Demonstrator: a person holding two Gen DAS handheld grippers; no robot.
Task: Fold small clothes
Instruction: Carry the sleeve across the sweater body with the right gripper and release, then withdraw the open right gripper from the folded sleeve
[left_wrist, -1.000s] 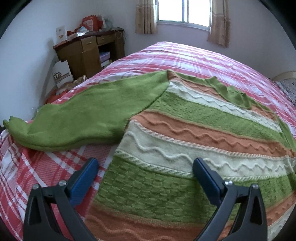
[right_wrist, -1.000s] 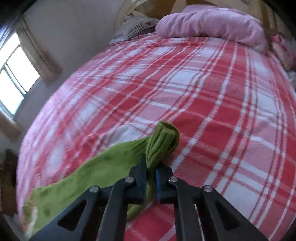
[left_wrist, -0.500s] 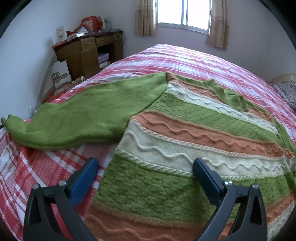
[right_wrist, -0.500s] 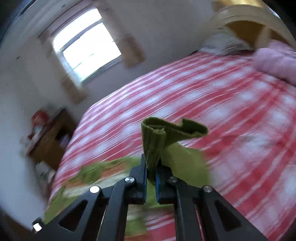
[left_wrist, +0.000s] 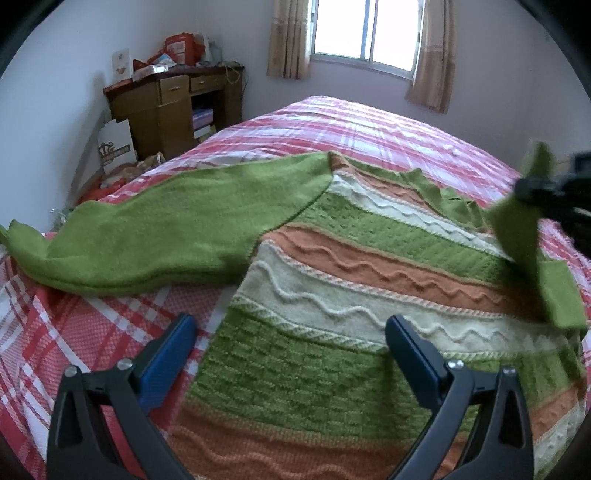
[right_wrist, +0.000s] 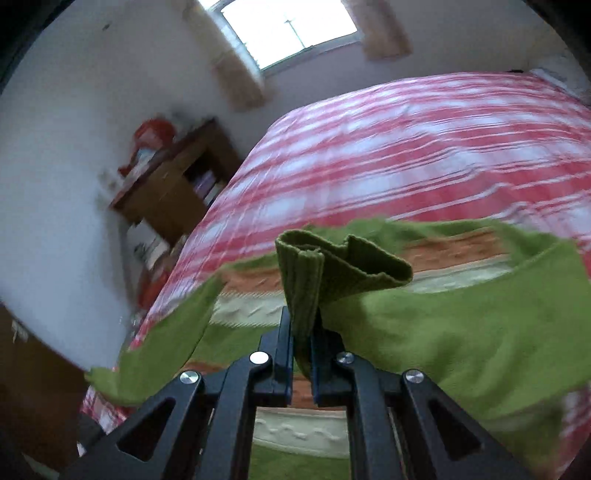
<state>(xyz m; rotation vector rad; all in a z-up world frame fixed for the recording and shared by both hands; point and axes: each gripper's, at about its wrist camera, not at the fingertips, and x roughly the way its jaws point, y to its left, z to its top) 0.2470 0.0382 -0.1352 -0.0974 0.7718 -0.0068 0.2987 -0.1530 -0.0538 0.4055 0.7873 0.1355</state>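
The sweater lies flat on the bed, striped body spread out, one green sleeve stretched toward the bed's edge nearest the desk. The other sleeve is lifted off the bed and hangs over the body, its ribbed cuff pinched in the right gripper, whose jaws are closed tight on the knit. The left gripper hovers low over the hem, jaws wide open and holding nothing (one finger over the bed, one over the green band).

The step in hand looks like folding this sleeve across the body. To do it well, carry the cuff straight across, level with the shoulder line, so that the crease falls along the side seam and not on a slant. Lower the cuff until the sleeve lies flat before letting go; dropped from a height it will bunch. The left gripper could press the body down near the hem, so that the pull does not drag the sweater askew.
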